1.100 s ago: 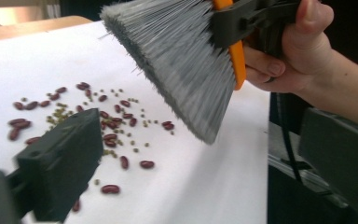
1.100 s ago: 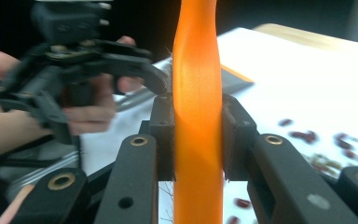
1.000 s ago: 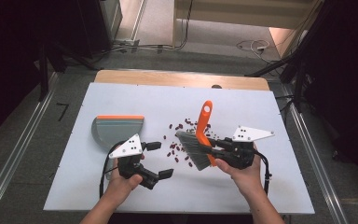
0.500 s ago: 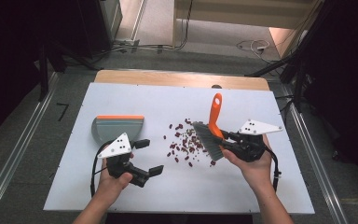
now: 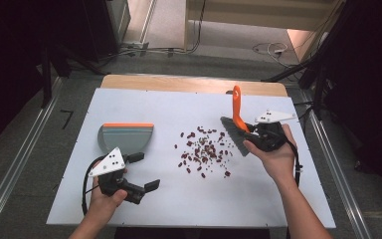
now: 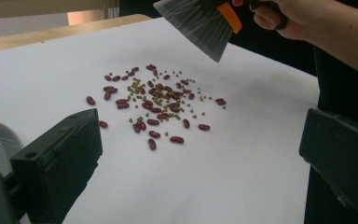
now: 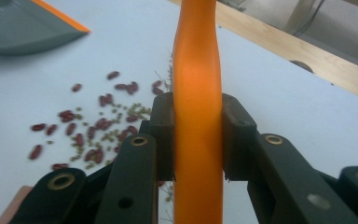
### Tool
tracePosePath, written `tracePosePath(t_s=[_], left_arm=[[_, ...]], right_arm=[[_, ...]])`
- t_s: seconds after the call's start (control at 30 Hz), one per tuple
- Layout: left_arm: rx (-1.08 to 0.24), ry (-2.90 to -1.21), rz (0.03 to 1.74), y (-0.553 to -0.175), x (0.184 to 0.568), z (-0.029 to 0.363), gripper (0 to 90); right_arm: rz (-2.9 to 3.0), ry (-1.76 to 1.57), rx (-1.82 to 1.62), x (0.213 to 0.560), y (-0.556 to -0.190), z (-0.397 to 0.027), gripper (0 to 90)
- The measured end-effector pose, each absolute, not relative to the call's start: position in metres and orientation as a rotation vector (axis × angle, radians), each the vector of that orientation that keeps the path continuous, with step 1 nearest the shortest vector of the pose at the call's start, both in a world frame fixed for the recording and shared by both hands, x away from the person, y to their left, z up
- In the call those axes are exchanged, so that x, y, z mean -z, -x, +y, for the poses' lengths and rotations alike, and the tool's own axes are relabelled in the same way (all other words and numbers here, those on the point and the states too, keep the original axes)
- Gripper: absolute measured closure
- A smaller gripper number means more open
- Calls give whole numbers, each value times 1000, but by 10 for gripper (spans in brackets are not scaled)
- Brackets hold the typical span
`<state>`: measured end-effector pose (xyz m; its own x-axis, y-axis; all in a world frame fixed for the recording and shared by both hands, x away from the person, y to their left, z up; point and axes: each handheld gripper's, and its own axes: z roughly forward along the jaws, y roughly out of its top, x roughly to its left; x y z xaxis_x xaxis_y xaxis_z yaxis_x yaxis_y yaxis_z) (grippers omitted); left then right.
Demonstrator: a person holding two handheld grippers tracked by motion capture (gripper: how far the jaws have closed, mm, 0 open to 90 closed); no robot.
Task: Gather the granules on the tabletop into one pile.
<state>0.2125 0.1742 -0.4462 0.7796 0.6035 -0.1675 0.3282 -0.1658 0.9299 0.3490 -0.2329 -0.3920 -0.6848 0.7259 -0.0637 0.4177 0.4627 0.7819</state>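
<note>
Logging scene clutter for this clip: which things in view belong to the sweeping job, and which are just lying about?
Part of the job:
- brush, orange handle clamped in the right gripper
- beans scattered on the white table
- dustpan, lying beside the open, empty left gripper

Just lying about:
- cables on the floor beyond the table

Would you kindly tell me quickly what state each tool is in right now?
Left tool: open, holding nothing.
Right tool: closed on the brush's orange handle.
</note>
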Motion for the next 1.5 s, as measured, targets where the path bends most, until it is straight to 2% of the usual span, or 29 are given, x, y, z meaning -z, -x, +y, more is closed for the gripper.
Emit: tracePosePath(t_s=[0.27, 0.63, 0.77, 1.17, 1.5], left_arm=[[-309, -1768, 751, -208, 455, 185, 0], [-295, -1764, 765, -207, 457, 192, 1], [-297, -1754, 774, -207, 458, 196, 1], [-288, -1754, 770, -208, 459, 196, 4], [-285, -1754, 771, -208, 459, 196, 5]], right_arm=[[2356, -964, -824, 404, -381, -222, 690], [2377, -854, -523, 422, -414, -177, 690], [2378, -727, -359, 439, -421, -161, 690], [2463, -622, -326, 450, -400, -142, 691], [2535, -518, -367, 448, -365, -143, 689]])
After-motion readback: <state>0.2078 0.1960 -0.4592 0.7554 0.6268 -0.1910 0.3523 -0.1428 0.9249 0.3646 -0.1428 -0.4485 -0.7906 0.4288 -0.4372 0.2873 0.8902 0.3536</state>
